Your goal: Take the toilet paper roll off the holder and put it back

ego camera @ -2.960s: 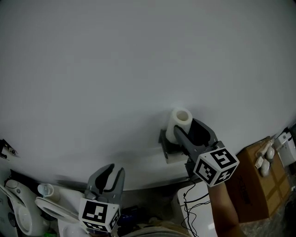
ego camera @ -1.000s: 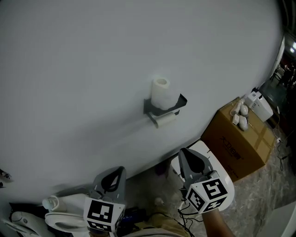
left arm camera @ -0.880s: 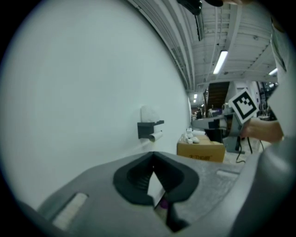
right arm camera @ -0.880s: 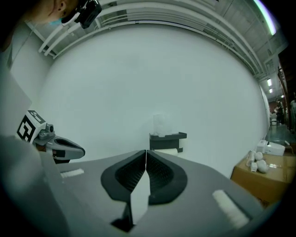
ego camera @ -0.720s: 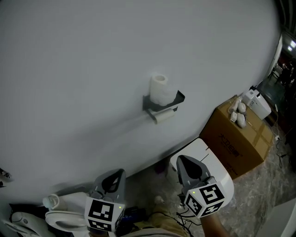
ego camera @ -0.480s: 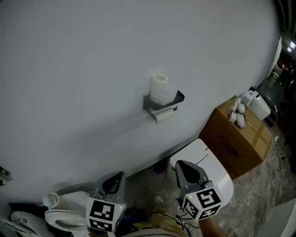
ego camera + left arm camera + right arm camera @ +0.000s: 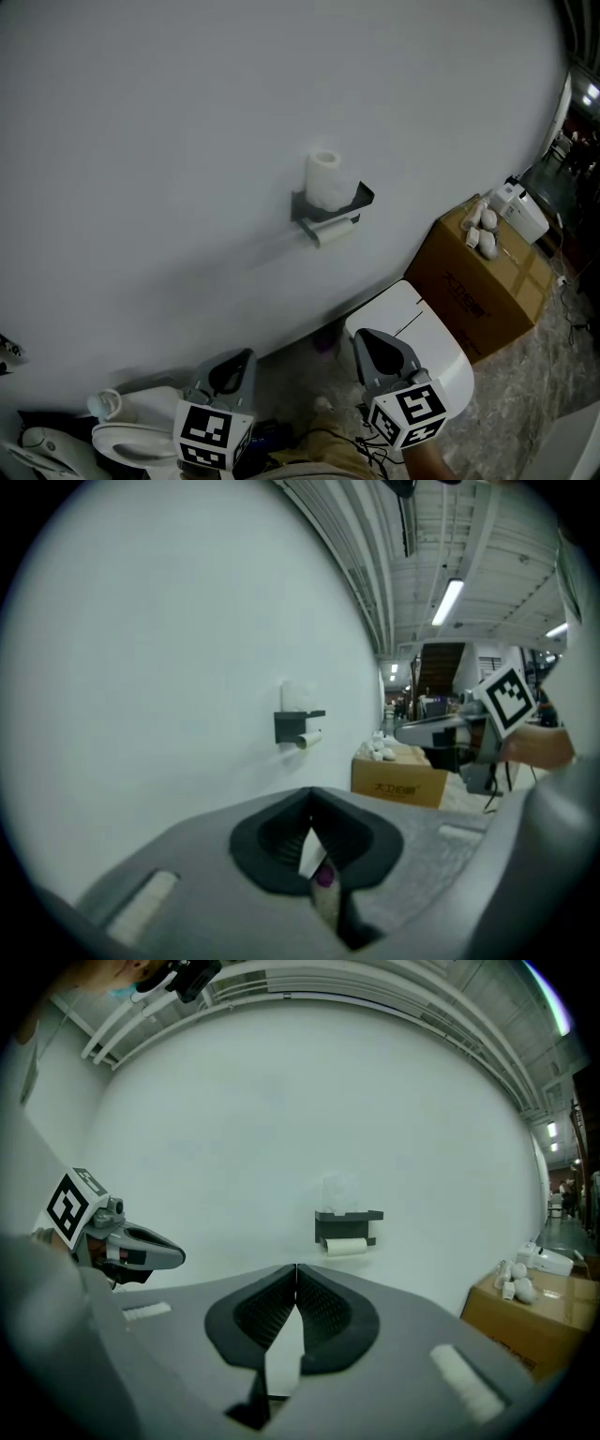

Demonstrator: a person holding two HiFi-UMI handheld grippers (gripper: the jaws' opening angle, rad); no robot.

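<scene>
A white toilet paper roll (image 7: 325, 180) stands upright on top of the dark wall holder (image 7: 331, 207). A second roll (image 7: 336, 233) hangs on the bar under it. My left gripper (image 7: 246, 356) is low at the bottom of the head view, shut and empty, far from the holder. My right gripper (image 7: 362, 337) is also low and well back from the wall, shut with nothing between its jaws. The right gripper view shows the holder (image 7: 349, 1220) straight ahead beyond my shut right gripper (image 7: 296, 1267). In the left gripper view the holder (image 7: 298, 726) sits beyond my left gripper (image 7: 310, 792).
A cardboard box (image 7: 487, 281) with small white objects on top stands against the wall at the right. A white box-shaped unit (image 7: 412, 328) sits just beyond my right gripper. A white toilet (image 7: 122, 436) is at the lower left. The wall is plain white.
Three seconds ago my right gripper was up at the holder beside the roll; it has drawn back and down. Over the last second it sank slightly. The roll stays on the holder.
</scene>
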